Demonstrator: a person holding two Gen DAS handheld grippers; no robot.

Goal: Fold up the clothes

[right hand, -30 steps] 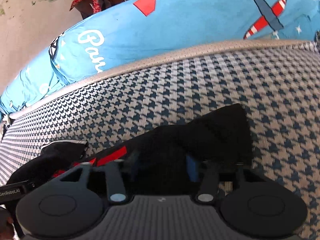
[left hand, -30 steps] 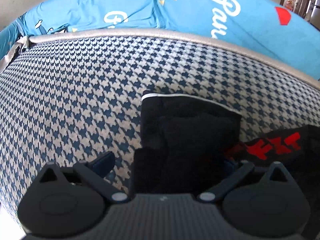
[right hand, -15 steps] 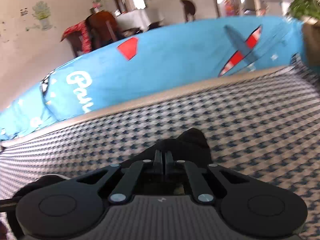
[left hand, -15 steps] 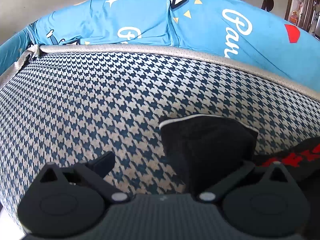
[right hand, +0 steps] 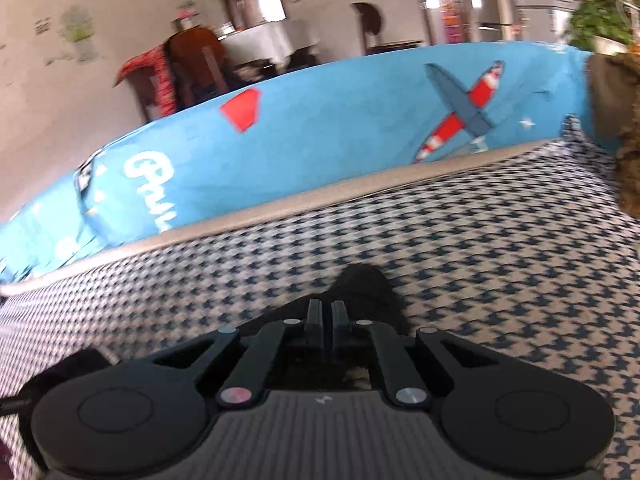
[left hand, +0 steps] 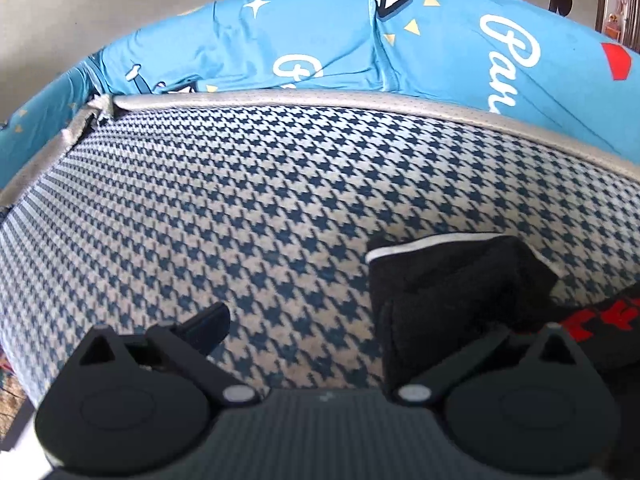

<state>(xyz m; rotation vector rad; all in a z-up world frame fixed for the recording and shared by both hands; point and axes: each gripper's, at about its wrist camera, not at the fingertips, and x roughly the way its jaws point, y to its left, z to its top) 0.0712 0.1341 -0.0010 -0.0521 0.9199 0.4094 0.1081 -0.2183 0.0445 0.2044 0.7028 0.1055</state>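
Observation:
A black garment with a white-trimmed edge and red lettering lies bunched on the houndstooth cushion. My left gripper is open just above the cushion. Its left finger hangs over bare fabric, and the garment's folded corner lies by the right finger, which the cloth hides. In the right wrist view my right gripper has its fingers almost together, pinching a fold of the black garment that bulges past the tips. Its jaws are opening slightly, with the cloth still between them.
Blue printed back cushions line the far side behind a grey piped edge. A brown furry thing sits at the right end of the seat. Chairs and a table stand in the room behind.
The right gripper closed on the black cloth and rose, tilting its view up toward the room. In the left view the garment slid right, out from between the open fingers.

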